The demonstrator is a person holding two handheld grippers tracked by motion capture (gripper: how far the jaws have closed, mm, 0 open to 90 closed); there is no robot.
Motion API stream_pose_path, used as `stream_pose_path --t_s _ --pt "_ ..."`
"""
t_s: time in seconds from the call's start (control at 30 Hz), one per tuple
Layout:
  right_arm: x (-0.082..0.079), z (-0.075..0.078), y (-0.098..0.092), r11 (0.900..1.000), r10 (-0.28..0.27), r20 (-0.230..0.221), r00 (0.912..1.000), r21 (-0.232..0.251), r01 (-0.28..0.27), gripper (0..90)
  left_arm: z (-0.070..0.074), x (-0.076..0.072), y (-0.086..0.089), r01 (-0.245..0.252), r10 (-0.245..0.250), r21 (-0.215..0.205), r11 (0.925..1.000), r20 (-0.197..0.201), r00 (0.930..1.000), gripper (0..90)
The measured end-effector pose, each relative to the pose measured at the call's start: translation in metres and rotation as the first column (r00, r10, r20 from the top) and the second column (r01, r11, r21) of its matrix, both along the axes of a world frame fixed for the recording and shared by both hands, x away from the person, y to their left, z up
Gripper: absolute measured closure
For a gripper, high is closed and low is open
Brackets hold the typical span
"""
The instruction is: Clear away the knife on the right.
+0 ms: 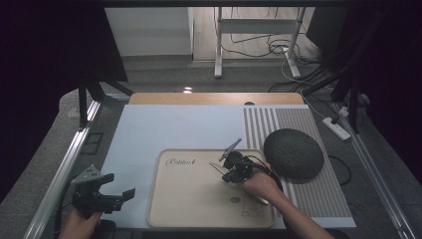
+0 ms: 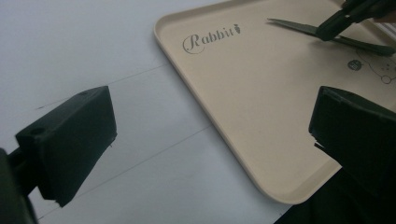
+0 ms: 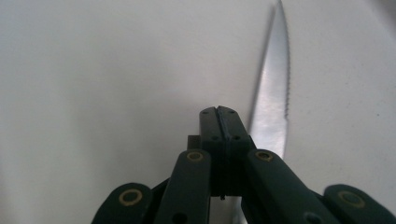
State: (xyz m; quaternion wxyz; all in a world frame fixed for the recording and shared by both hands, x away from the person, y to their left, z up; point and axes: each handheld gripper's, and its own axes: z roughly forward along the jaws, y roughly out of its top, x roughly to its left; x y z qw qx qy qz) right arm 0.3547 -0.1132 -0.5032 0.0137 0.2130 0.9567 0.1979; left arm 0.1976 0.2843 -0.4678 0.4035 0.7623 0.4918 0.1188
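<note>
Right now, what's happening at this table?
A person holds a gripper in each hand. The right gripper is over the beige tray, jaws closed on a serrated knife whose blade points away over the tray. The left gripper hangs open at the tray's left, holding nothing. A dark round mat lies to the tray's right.
</note>
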Motion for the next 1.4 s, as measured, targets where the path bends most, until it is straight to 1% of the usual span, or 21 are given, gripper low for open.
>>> stream_pose_path --t_s 0.03,0.07,0.1,0.13,0.2,0.27,0.3,0.37,0.5,0.53,0.57,0.6,0.63,0.73,0.87,0.93,1.03,1.2,1.33,1.4 --pt "0.002 -0.002 0.0 1.0 0.002 -0.002 1.0 0.0 -0.002 89.8 0.0 0.0 0.0 0.0 0.0 0.002 1.0 0.002 1.0 0.7" --pt "0.004 -0.003 -0.001 1.0 -0.008 -0.012 0.9999 0.023 0.009 89.8 0.0 -0.001 0.0 0.0 0.0 0.004 1.0 0.003 1.0 0.7" --pt "0.006 -0.002 -0.003 1.0 -0.015 -0.012 0.9998 0.015 0.015 89.8 0.0 -0.001 0.0 0.0 0.0 0.005 1.0 0.002 1.0 0.8" --pt "0.006 -0.002 -0.005 1.0 -0.016 0.009 0.9998 0.002 0.016 89.9 0.0 -0.001 0.0 0.0 0.0 0.003 1.0 0.002 1.0 0.8" --pt "0.005 -0.001 -0.01 0.999 -0.027 0.019 0.9995 -0.025 0.027 89.9 0.0 -0.001 0.0 -0.001 0.001 0.004 1.0 0.003 1.0 0.7" --pt "0.005 0.0 -0.018 0.998 -0.044 0.028 0.9986 -0.031 0.045 90.0 0.0 -0.001 0.0 -0.001 0.001 0.004 1.0 0.003 1.0 0.8" --pt "0.005 0.0 -0.023 0.998 -0.057 0.022 0.9982 -0.031 0.057 90.0 0.0 -0.001 0.0 -0.001 0.001 0.003 1.0 0.004 1.0 0.8" --pt "0.004 0.001 -0.033 0.996 -0.075 0.034 0.9966 -0.035 0.076 90.0 0.0 -0.001 0.0 -0.002 0.002 -0.001 1.0 0.003 1.0 0.8" --pt "0.0 0.002 -0.05 0.993 -0.108 0.029 0.9937 -0.034 0.109 90.0 0.0 -0.001 0.0 -0.002 0.002 -0.004 1.0 0.004 1.0 0.9" --pt "0.0 0.002 -0.053 0.993 -0.117 0.024 0.9929 -0.031 0.118 90.0 0.0 -0.001 0.0 -0.001 0.001 -0.004 1.0 0.004 1.0 0.9" --pt "-0.001 0.002 -0.057 0.992 -0.124 0.01 0.9922 -0.021 0.125 90.0 0.0 -0.001 0.0 0.0 0.0 -0.003 1.0 0.004 1.0 0.9" --pt "-0.002 0.002 -0.059 0.992 -0.127 0.003 0.9919 -0.014 0.127 90.0 0.0 -0.001 0.0 0.0 0.0 -0.003 1.0 0.005 1.0 0.9" --pt "-0.003 0.002 -0.06 0.992 -0.128 0.0 0.9918 -0.018 0.128 90.0 0.0 -0.001 0.0 0.001 0.0 -0.003 1.0 0.005 1.0 0.9" --pt "-0.006 0.002 -0.061 0.991 -0.13 0.012 0.9915 -0.028 0.13 90.0 0.0 -0.001 0.0 0.0 0.0 -0.004 1.0 0.005 1.0 0.9" --pt "-0.008 0.003 -0.065 0.989 -0.145 0.016 0.9893 -0.032 0.145 90.0 0.0 -0.001 0.001 0.0 0.0 -0.007 1.0 0.005 1.0 0.9" --pt "-0.009 0.003 -0.069 0.987 -0.152 0.024 0.988 -0.047 0.153 90.0 0.0 -0.002 0.001 0.0 0.0 -0.008 1.0 0.006 1.0 0.9" --pt "-0.01 0.005 -0.076 0.983 -0.172 0.012 0.9851 -0.061 0.172 90.0 0.0 -0.001 0.001 -0.001 0.001 -0.01 0.9999 0.005 1.0 0.9" --pt "-0.009 0.006 -0.088 0.977 -0.201 -0.002 0.9797 -0.07 0.2 90.0 0.001 -0.001 0.001 0.001 -0.001 -0.007 1.0 0.006 1.0 0.9" --pt "-0.006 0.006 -0.096 0.976 -0.213 -0.046 0.976 -0.047 0.211 90.0 0.0 -0.001 0.001 0.0 0.0 -0.011 0.9999 0.004 1.0 0.9" --pt "-0.005 0.006 -0.096 0.977 -0.208 -0.053 0.9767 -0.052 0.205 89.9 0.0 -0.001 0.001 0.0 0.0 -0.011 0.9999 0.003 1.0 1.0"
